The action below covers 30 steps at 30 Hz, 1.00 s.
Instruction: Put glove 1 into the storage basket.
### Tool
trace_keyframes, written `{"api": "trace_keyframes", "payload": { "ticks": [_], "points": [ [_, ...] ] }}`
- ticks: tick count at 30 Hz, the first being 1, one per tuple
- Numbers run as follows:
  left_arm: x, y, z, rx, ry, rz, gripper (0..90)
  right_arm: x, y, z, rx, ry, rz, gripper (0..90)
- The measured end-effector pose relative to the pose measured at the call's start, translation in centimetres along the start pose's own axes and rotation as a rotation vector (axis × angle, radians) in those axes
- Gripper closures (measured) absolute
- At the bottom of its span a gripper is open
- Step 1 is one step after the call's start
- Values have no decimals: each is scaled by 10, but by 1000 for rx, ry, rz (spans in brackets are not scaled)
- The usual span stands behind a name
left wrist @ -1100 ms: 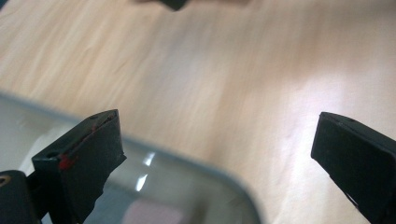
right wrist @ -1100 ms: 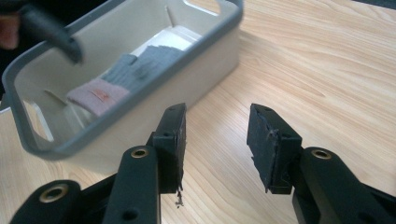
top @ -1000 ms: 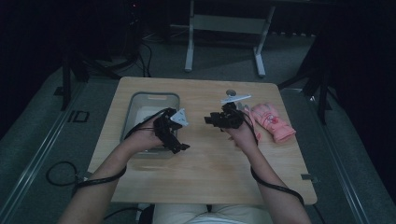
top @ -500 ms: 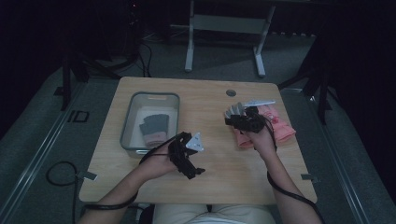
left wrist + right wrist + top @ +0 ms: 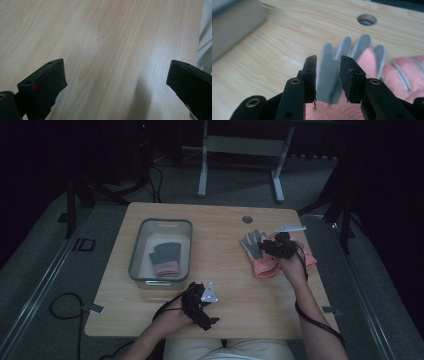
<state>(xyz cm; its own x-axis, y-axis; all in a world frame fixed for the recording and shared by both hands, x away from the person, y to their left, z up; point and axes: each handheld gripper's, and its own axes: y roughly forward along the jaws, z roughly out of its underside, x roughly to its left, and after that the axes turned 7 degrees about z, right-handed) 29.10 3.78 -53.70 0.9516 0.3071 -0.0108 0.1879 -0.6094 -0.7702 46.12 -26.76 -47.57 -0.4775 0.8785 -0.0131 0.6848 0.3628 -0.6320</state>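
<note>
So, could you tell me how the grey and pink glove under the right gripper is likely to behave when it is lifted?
The glove lies flat with its fingers splayed, so it probably droops from wherever the right gripper pinches it. It looks thin, so likely light. Its grey palm coating may give the jaws decent grip.

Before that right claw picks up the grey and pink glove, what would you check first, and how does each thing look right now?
1. Right gripper jaws straddle the grey-palmed glove: ok.
2. Jaws closed firmly on it: cannot tell; a gap shows.
3. Only one glove between the jaws, not the second pink glove under it: cannot tell.
4. Left gripper open, over bare table, out of the way: ok.
5. Bin has room beside the glove inside: ok.
</note>
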Motion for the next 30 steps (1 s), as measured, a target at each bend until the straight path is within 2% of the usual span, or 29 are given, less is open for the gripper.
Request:
{"api": "trace_keyframes", "payload": {
  "ticks": [1, 2, 6, 9, 11, 14, 15, 16, 19, 20, 21, 24, 25, 26, 27, 28, 30],
  "points": [
    [0, 0, 0, 0, 0, 0, 19, 0, 0, 0, 0, 0, 0, 663],
    [-1, 2, 3, 24, 7, -4, 19, -5, 7, 2, 24, -8, 27, 663],
    [0, 2, 7, 8, -10, 11, 19, -8, 18, 3, 58, -35, 40, 651],
    [0, 1, 11, -23, -27, 9, 19, -4, 34, 1, 79, -103, 16, 625],
    [0, 1, 12, -28, -38, 3, 19, -3, 38, 0, 88, -120, 10, 613],
    [0, 1, 12, -45, -66, -10, 19, 0, 51, 1, 146, -156, 35, 614],
    [-2, 2, 12, -36, -65, -23, 20, 2, 60, 4, 189, -194, 72, 603],
    [-3, 3, 13, -31, -59, -34, 19, 2, 62, 5, 196, -190, 72, 601],
    [-4, 4, 13, -33, -61, -30, 19, 2, 67, 8, 211, -191, 73, 626],
    [-5, 4, 14, -35, -52, -37, 19, 4, 72, 12, 222, -178, 72, 700],
    [-5, 4, 14, -41, -53, -37, 19, 5, 72, 13, 220, -184, 74, 726],
    [-5, 3, 15, -51, -55, -41, 19, 7, 72, 13, 226, -145, 90, 832],
    [-5, 3, 15, -51, -55, -41, 19, 7, 72, 13, 226, -145, 90, 832],
    [-5, 2, 15, -49, -52, -41, 19, 6, 69, 11, 225, -95, 93, 874],
    [-5, 2, 16, -53, -51, -50, 19, 7, 65, 10, 215, -70, 102, 880],
    [-5, 2, 16, -53, -51, -50, 19, 7, 65, 10, 215, -70, 102, 880],
    [-5, 2, 16, -60, -49, -52, 20, 12, 46, 5, 162, -11, 90, 885]
  ]
}}
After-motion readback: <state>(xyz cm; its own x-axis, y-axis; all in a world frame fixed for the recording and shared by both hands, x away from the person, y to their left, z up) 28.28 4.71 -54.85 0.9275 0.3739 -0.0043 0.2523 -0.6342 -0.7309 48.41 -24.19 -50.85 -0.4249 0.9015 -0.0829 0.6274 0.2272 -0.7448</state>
